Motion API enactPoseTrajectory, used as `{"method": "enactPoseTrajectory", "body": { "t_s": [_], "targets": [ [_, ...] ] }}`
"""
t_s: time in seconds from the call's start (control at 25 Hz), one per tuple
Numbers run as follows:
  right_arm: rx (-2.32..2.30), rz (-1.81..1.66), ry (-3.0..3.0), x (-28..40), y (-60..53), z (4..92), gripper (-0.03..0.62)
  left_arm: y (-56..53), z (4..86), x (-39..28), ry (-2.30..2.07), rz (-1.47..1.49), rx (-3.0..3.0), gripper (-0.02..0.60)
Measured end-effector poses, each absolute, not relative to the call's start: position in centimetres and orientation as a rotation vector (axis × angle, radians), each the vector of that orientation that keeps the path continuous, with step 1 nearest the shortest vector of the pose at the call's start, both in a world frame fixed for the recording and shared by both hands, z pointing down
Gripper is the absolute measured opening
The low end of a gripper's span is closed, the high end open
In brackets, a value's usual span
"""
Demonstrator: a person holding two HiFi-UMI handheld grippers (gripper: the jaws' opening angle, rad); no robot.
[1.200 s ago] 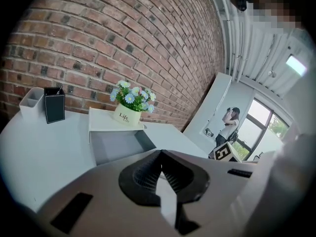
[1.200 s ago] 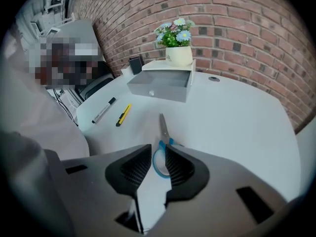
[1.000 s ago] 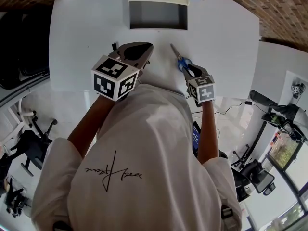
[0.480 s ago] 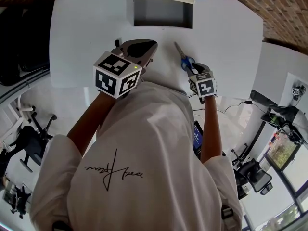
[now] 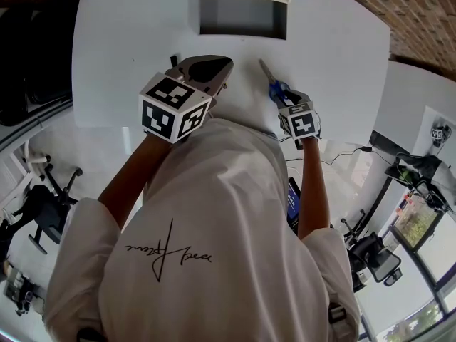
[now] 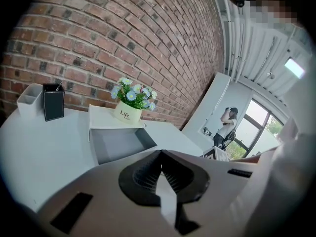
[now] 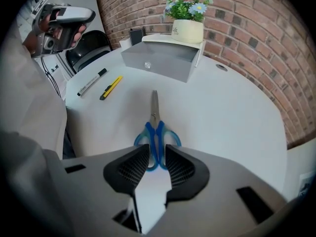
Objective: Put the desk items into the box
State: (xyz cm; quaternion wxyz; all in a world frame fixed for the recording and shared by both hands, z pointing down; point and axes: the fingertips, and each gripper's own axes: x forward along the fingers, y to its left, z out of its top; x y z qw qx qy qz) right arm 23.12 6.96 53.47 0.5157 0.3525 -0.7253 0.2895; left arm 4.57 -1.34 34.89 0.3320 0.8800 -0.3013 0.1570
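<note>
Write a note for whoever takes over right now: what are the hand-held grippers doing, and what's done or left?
Left hand-held gripper: shut, empty, held over the table.
Right hand-held gripper: jaws just opened, astride the scissors' blue handles, not gripping yet.
Scissors, black marker and yellow cutter lie on the table; the grey box by the flower pot looks empty.
Done: nothing boxed. Left: all three items.

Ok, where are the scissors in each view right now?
Head view: scissors right of centre, below the grey box.
Left gripper view: not in it.
Right gripper view: dead centre, blades pointing up at the box.
Shared landmark: the grey box, in all three views.
</note>
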Motion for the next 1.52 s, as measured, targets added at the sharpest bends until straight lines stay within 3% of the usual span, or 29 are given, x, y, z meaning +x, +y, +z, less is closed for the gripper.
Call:
{"method": "enactPoseTrajectory", "body": {
  "t_s": [0.28, 1.52],
  "targets": [
    [0.833, 0.717, -1.739, 23.1, 6.8, 53.6, 0.120, -2.1, 34.3, 4.2, -0.778, 0.311, 2.241, 0.005],
    [0.875, 0.839, -1.722, 23.0, 6.6, 53.4, 0.094, -1.8, 35.8, 3.8, -0.723, 0.355, 2.199, 0.005]
  ]
}}
